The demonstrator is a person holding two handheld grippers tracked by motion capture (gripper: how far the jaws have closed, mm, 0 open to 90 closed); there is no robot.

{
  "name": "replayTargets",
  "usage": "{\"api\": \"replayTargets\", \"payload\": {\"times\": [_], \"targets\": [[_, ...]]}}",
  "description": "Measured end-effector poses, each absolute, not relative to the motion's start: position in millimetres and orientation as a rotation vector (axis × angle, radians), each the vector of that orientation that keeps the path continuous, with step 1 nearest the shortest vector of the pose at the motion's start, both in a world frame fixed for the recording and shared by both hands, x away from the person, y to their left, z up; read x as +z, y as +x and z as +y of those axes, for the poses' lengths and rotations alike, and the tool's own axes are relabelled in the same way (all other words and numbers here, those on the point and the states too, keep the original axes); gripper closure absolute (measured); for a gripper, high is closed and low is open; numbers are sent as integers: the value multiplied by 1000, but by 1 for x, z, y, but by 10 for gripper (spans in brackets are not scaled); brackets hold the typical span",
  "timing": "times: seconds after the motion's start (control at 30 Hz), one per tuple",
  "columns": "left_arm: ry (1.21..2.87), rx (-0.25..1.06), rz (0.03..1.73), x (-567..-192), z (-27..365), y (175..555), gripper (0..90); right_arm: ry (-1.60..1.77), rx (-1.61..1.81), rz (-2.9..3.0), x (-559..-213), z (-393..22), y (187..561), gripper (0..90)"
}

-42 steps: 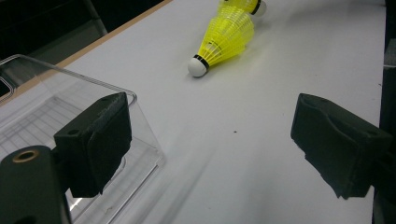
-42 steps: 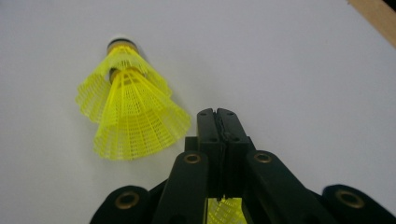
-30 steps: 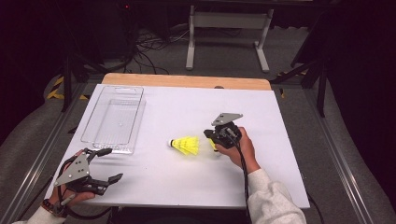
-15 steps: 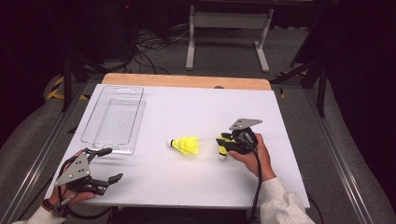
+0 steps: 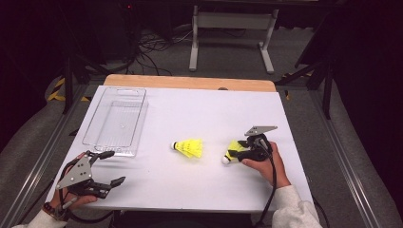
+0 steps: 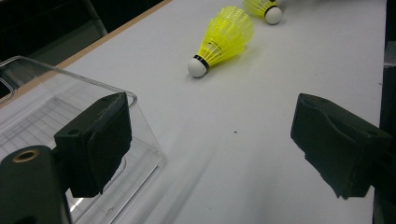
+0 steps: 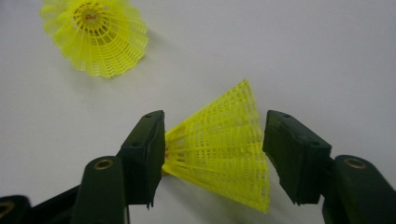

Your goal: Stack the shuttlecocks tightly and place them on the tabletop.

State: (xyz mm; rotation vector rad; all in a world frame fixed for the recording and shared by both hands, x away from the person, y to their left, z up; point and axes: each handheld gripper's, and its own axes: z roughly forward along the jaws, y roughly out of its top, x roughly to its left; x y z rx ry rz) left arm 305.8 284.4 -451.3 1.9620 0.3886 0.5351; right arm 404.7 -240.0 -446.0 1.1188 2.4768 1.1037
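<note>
Two yellow shuttlecocks lie on the white table [image 5: 214, 109]. One shuttlecock [image 5: 188, 147] [image 6: 223, 35] [image 7: 95, 35] rests alone near the middle. The second shuttlecock [image 5: 231, 153] [image 6: 266, 8] [image 7: 224, 149] lies on its side to the right, between the jaws of my right gripper [image 5: 236, 155] [image 7: 215, 119]. Those jaws have just been opening. One pad is beside the mesh skirt and the other stands clear of it. My left gripper [image 5: 111, 167] [image 6: 210, 149] rests wide open at the near left, with nothing between its jaws.
A clear plastic tray [image 5: 90, 137] [image 6: 93, 84] stands empty at the left of the table, just beyond the left gripper. The table's wooden far edge [image 5: 190, 81] meets a dark floor with cables and a metal stand.
The right gripper moved to the right with the second shuttlecock, away from the first one. Its jaws then spread, and the shuttlecock now lies on the table. The left gripper stayed put.
</note>
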Motion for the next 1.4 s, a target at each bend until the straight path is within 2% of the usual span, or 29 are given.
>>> {"api": "replayTargets", "payload": {"times": [0.17, 0.27, 0.3, 0.53, 1.07, 1.4], "targets": [[1960, 542, 387, -451, 285, 305, 133, 1073, 1093, 2532, -445, -240, 398, 380], [1964, 544, 385, -451, 284, 305, 133, 1045, 1087, 2571, -445, -240, 394, 453], [1965, 542, 384, -450, 284, 305, 133, 1034, 1087, 2579, -444, -240, 393, 551], [1969, 544, 384, -451, 284, 306, 132, 954, 1153, 2598, -437, -241, 388, 876], [1968, 543, 385, -451, 284, 306, 133, 782, 1339, 2495, -434, -200, 388, 891], [1974, 544, 381, -451, 283, 306, 134, 766, 1392, 2507, -448, -176, 396, 886]]}}
